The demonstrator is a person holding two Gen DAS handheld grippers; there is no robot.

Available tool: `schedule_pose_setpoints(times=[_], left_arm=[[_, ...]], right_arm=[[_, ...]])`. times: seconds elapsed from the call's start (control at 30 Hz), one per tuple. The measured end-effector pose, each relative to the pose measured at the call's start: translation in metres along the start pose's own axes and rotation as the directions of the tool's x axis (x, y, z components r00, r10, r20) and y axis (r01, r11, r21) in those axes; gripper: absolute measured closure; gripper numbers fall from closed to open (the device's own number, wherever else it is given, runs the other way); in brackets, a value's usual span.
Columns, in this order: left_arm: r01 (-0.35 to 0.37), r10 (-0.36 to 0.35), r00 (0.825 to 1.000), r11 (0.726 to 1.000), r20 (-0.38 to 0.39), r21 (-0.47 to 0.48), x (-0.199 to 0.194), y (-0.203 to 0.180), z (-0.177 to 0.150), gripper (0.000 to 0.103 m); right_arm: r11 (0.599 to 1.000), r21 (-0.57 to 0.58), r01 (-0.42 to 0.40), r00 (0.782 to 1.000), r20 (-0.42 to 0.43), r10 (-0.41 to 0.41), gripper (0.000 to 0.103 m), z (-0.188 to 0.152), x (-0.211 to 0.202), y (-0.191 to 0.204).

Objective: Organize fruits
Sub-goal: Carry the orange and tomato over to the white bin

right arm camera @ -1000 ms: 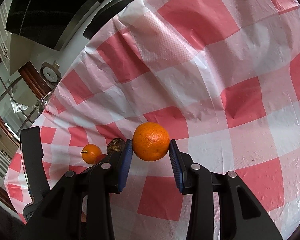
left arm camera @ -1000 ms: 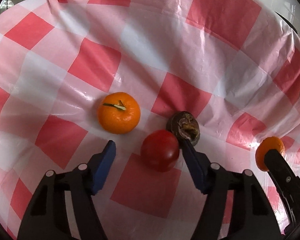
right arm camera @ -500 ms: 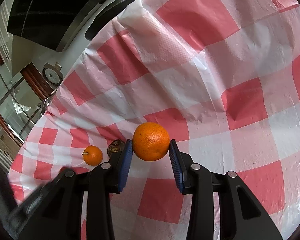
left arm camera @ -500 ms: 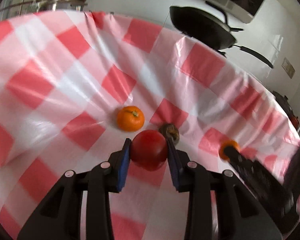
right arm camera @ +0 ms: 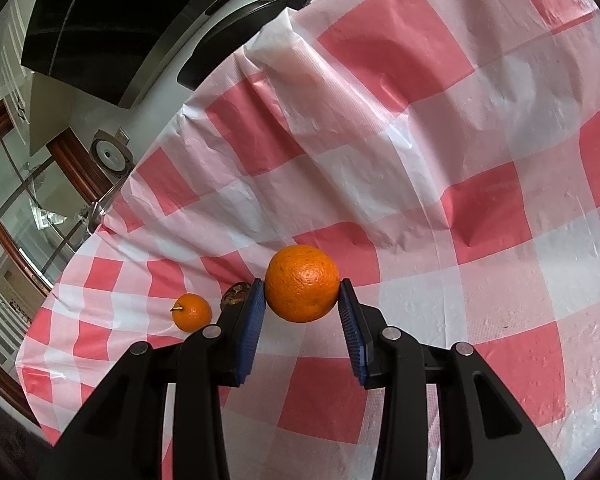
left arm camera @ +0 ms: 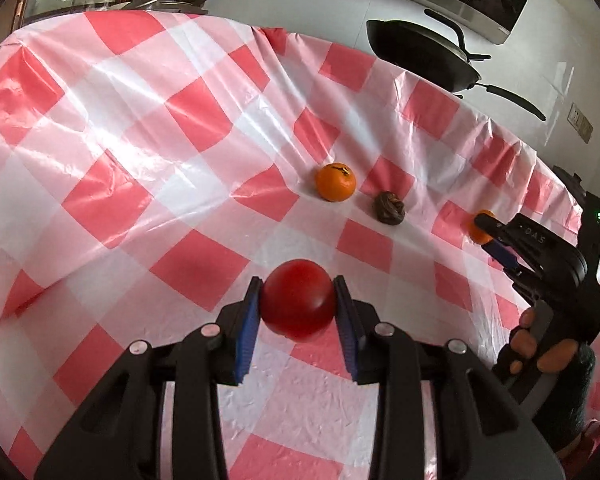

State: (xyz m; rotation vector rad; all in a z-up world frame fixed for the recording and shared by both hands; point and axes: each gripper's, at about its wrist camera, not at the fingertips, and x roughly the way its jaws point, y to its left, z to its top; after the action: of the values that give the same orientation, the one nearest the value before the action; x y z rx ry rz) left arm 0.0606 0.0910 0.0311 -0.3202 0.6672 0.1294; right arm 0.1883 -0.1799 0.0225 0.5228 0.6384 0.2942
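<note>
Your left gripper (left arm camera: 297, 307) jaws clamp the red fruit (left arm camera: 298, 305), apparently above the table (left arm camera: 140, 128). Right gripper (right arm camera: 302, 297) jaws grip an orange (right arm camera: 302, 289). 2 fruits on cloth: mandarin (left arm camera: 335, 182), dark wrinkled fruit (left arm camera: 389, 207).

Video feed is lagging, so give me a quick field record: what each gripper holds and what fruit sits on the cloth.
left gripper: shut on red tomato, lifted
right gripper: shut on large orange
on cloth: small mandarin with stem; dark wrinkled fruit beside it, apart
surface: red-and-white checked tablecloth
background: black pan beyond the table's far edge
</note>
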Motion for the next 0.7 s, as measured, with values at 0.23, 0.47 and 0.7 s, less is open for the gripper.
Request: schedule_pose_setpoints(times=[0.23, 0.47, 0.7], left_arm=[[0.018, -0.018, 0.999, 1.0, -0.051, 0.002, 0.012, -0.003, 0.001, 0.067], [0.039, -0.039, 0.998, 0.999, -0.049, -0.02, 0.008, 0.001, 0.004, 0.067], [0.035, -0.035, 0.998, 0.999, -0.043, -0.014, -0.004, 0.001, 0.0, 0.067]], right_arm=[[1.0, -0.008, 0.009, 0.998, 0.063, -0.009, 0.065, -0.005, -0.018, 0.001], [0.999, -0.031, 0.009, 0.998, 0.061, -0.007, 0.065, -0.037, -0.063, 0.015], [1.0, -0.008, -0.021, 0.998, 0.066, 0.022, 0.065, -0.079, -0.126, 0.021]])
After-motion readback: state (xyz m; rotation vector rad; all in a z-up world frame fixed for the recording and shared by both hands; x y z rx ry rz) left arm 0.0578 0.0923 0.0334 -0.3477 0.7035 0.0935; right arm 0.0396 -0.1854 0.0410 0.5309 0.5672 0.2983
